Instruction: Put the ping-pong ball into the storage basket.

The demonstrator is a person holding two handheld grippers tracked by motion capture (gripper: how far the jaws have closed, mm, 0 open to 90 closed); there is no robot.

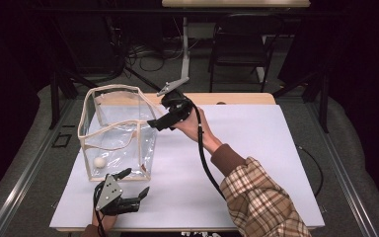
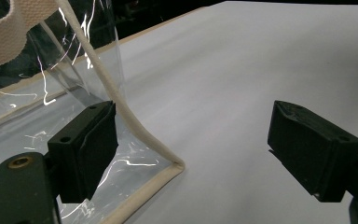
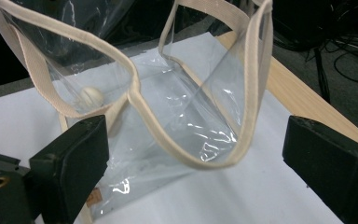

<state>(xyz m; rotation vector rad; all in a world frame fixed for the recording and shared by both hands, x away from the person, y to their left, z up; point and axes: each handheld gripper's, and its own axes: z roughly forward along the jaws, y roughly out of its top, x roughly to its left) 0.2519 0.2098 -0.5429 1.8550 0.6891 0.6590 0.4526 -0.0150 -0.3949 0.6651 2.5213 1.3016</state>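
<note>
A white tabletop (image 1: 256,148) stands in a dark room, with a chair (image 1: 239,44) and floor cables behind it. Right fingers (image 3: 326,172): spread wide, nothing pressed between them; the beige rim of the bag (image 1: 116,133) sags in the gap between them in the right gripper view. The right gripper (image 1: 154,123) is held above the tabletop at the bag's right upper edge, the person's plaid sleeve (image 1: 261,197) running back to the lower right. Left fingers (image 2: 86,149): released, well apart; one sits against the clear wall at the bag's bottom corner, the other over bare tabletop. The left gripper (image 1: 137,183) lies low at the near edge, just in front of the bag. The bag, clear plastic with beige trim, stands upright and open on the left part of the tabletop. A small white ball (image 1: 99,162) rests inside it on the bottom, near the front left corner.
</note>
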